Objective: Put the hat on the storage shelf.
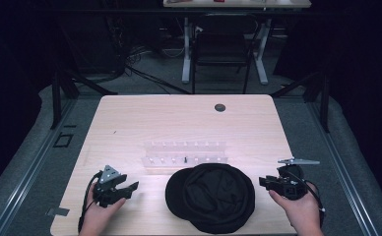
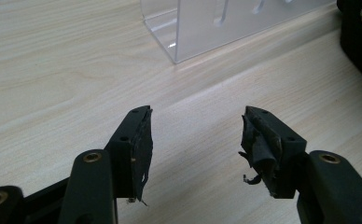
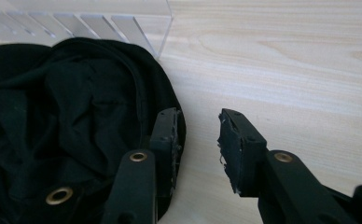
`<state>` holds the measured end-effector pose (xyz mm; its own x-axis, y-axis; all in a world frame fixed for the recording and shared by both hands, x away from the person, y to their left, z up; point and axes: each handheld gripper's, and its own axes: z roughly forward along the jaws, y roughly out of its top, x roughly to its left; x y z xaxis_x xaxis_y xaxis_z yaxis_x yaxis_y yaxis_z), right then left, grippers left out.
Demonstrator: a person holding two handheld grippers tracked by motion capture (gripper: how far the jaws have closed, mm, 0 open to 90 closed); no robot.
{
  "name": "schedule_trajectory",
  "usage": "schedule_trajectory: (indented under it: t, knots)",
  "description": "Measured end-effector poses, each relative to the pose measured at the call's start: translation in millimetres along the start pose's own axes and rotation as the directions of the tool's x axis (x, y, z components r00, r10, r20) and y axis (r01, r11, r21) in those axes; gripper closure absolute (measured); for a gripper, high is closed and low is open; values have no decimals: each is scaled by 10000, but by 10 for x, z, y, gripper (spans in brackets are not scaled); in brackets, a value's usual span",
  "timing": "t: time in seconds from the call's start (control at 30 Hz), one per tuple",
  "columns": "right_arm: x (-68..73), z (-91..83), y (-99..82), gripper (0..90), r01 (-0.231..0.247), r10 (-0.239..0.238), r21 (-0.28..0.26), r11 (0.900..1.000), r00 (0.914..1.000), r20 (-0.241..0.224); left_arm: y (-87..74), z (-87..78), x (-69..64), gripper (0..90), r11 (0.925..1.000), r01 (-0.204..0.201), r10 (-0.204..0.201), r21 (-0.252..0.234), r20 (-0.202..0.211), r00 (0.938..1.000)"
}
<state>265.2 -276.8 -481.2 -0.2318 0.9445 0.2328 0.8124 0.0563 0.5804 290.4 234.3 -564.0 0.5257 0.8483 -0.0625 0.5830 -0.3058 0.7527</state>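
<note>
The counter (image 1: 130, 123) was a wide, pale board with fine wood grain and rounded corners. Near its front edge lay the black cap (image 1: 211, 196), soft crumpled cloth turned inside up, between the two hands. Just behind the cap stood a clear plastic rack (image 1: 185, 153) with thin flat dividers. The left tongs (image 2: 195, 140) were apart over bare wood, with frayed black pads. The right tongs (image 3: 198, 140) were also apart with nothing between them, just beside the edge of the cap.
</note>
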Motion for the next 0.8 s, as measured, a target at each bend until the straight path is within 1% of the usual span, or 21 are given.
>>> schedule_trajectory:
  t: [0.03,0.07,0.17,0.2,0.23,0.37,0.4,0.43,0.47,0.5,0.57,0.63,0.67,0.73,0.8]
  knots:
    - [8,18,5,680,-86,89,306,9995,9999,-99,1,3,5,433,10000,26,-26,64,10,10000]
    - [8,18,5,680,-86,89,306,9995,9999,-99,1,3,5,433,10000,26,-26,64,10,10000]
    - [8,68,16,683,-126,135,724,9973,9998,-115,2,13,11,433,9999,60,-60,111,-3,10000]
    - [8,68,16,683,-126,135,724,9973,9998,-115,2,13,11,433,9999,60,-60,111,-3,10000]
    - [3,91,30,686,-265,278,923,9954,9995,-130,2,16,10,433,9999,42,-42,133,-13,10000]
    - [-8,122,62,690,-526,567,1360,9893,9980,-264,0,16,13,433,9999,48,-48,134,-20,10000]
    - [-8,122,62,690,-526,567,1360,9893,9980,-264,0,16,13,433,9999,48,-48,134,-20,10000]
    - [9,125,74,692,-565,621,1537,9865,9975,-321,0,13,14,433,9999,45,-45,126,-23,10000]
    - [20,129,78,694,-588,655,1563,9860,9971,-377,0,13,14,433,9999,45,-45,126,-23,10000]
    - [31,133,86,696,-522,597,1715,9838,9975,-390,1,11,14,433,9999,43,-43,118,-4,10000]
    - [42,138,88,700,-566,643,1746,9830,9972,-387,1,11,13,433,9999,43,-43,114,-5,10000]
    - [56,161,95,700,-635,745,1980,9781,9960,-488,2,11,13,433,9999,37,-37,118,0,10000]
    - [59,183,91,695,-806,942,2062,9752,9939,-572,3,10,12,433,9999,44,-44,145,-5,10000]
    - [53,200,81,693,-1000,1175,2151,9715,9906,-698,1,14,14,433,9999,47,-47,124,4,10000]
    - [51,224,67,692,-1157,1348,2247,9675,9883,-717,1,17,13,433,9999,27,-27,143,3,10000]
